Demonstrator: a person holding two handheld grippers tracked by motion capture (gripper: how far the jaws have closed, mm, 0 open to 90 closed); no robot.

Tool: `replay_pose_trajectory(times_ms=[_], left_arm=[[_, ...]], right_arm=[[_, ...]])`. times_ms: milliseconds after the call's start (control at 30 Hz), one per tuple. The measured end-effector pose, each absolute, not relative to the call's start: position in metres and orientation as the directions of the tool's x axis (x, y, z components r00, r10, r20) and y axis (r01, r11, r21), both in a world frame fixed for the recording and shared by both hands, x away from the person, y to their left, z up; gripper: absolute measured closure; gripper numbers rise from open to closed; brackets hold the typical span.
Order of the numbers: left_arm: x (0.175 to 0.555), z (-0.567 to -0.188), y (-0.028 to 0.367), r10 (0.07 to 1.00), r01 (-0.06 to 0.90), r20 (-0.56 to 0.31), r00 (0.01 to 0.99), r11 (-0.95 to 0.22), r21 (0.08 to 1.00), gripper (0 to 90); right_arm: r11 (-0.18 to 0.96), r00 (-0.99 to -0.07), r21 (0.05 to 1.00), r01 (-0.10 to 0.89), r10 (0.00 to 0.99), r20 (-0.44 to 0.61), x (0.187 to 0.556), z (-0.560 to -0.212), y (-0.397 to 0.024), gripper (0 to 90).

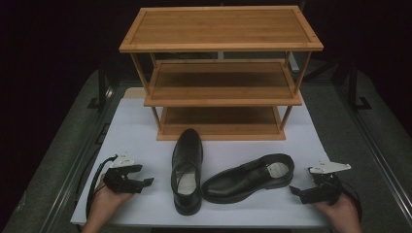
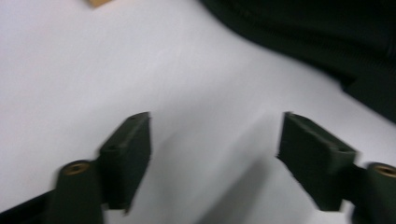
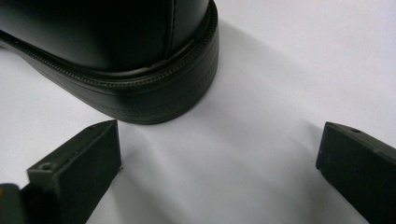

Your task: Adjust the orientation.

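Two black leather shoes lie on the white tabletop [image 1: 141, 126]. One shoe [image 1: 187, 170] lies lengthwise, toe toward the rack; the other shoe [image 1: 248, 177] lies crosswise, its heel to the right. My left gripper [image 1: 145, 175] rests left of the lengthwise shoe. In the left gripper view its jaws [image 2: 215, 140] stand open over bare white surface, with a dark shoe [image 2: 327, 37] blurred at the upper right. My right gripper [image 1: 301, 180] sits just right of the crosswise shoe's heel. In the right gripper view it [image 3: 219, 140] is open, the shoe's heel [image 3: 116, 46] close ahead and apart from the jaws.
A three-tier bamboo shoe rack [image 1: 221, 73] stands at the back of the table, its shelves bare. Grey floor and dark rails flank the table on both sides. A person's hands hold both grippers at the table's near edge.
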State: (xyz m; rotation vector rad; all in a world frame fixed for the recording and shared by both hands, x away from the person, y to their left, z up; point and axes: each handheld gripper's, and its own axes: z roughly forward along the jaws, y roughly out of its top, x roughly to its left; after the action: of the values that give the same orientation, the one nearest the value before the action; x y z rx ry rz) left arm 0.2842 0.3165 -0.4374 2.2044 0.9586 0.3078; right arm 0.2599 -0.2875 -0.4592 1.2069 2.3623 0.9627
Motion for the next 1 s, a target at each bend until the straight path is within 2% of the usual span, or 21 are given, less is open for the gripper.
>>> replay_pose_trajectory(times_ms=[33,100,233,533,900,1000], left_arm=[[0.282,-0.438,0.318,0.718,0.550,-0.054,0.694,-0.481,0.683,17.3],[0.279,-0.439,0.323,0.728,0.550,-0.035,0.685,-0.484,0.680,15.9],[0.279,-0.440,0.330,0.758,0.566,-0.022,0.652,-0.467,0.680,6.7],[0.279,-0.451,0.329,0.749,0.537,0.013,0.662,-0.487,0.689,1.3],[0.278,-0.451,0.329,0.748,0.533,0.019,0.663,-0.490,0.690,1.2],[0.278,-0.451,0.329,0.749,0.534,0.017,0.662,-0.488,0.690,1.1]], right_arm=[[0.417,-0.593,0.691,0.590,0.805,0.021,0.260,-0.459,-0.288,0.0],[0.417,-0.593,0.691,0.590,0.805,0.021,0.260,-0.459,-0.288,0.0],[0.417,-0.593,0.692,0.590,0.805,0.020,0.260,-0.459,-0.287,0.0],[0.417,-0.593,0.692,0.590,0.805,0.020,0.260,-0.459,-0.288,0.0],[0.411,-0.588,0.690,0.596,0.808,0.026,0.259,-0.458,-0.288,0.1],[0.368,-0.563,0.719,0.590,0.825,0.040,0.260,-0.451,-0.298,26.6]])
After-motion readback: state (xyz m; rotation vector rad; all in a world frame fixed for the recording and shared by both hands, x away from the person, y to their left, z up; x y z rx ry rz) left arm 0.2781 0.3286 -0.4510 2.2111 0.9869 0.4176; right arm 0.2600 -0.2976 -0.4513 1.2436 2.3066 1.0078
